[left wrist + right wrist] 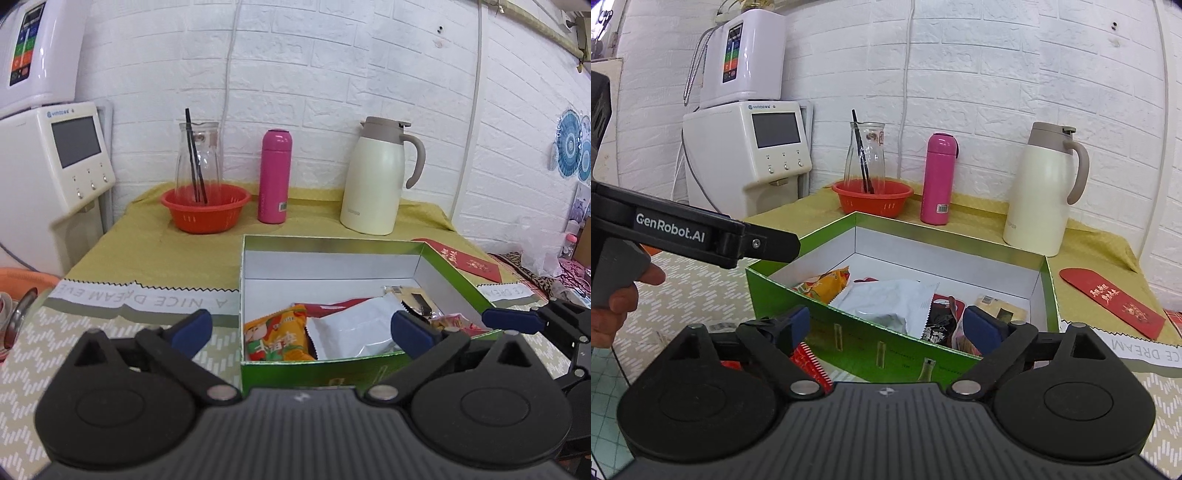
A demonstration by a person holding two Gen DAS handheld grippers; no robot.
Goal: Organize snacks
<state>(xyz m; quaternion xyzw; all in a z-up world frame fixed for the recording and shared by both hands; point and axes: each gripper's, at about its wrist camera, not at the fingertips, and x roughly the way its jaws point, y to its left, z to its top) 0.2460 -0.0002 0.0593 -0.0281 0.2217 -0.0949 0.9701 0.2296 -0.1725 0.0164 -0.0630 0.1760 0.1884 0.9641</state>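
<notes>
Counter (pixel 155 258) carries a green box (pixel 458 280) at its centre; white packet (pixel 354 332) and orange packet (pixel 280 336) lie inside; left claw (pixel 301 328) and right claw (pixel 882 326), at six o'clock, gape wide, gripping nothing.

Green box (pixel 306 373), pink flask (pixel 274 177), apparently cream jug (pixel 373 181)

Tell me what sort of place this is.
Probably a home kitchen or dining corner. A cloth-covered table against a white brick wall holds a cream thermal carafe and a pink flask, and a water dispenser stands beside it.
</notes>
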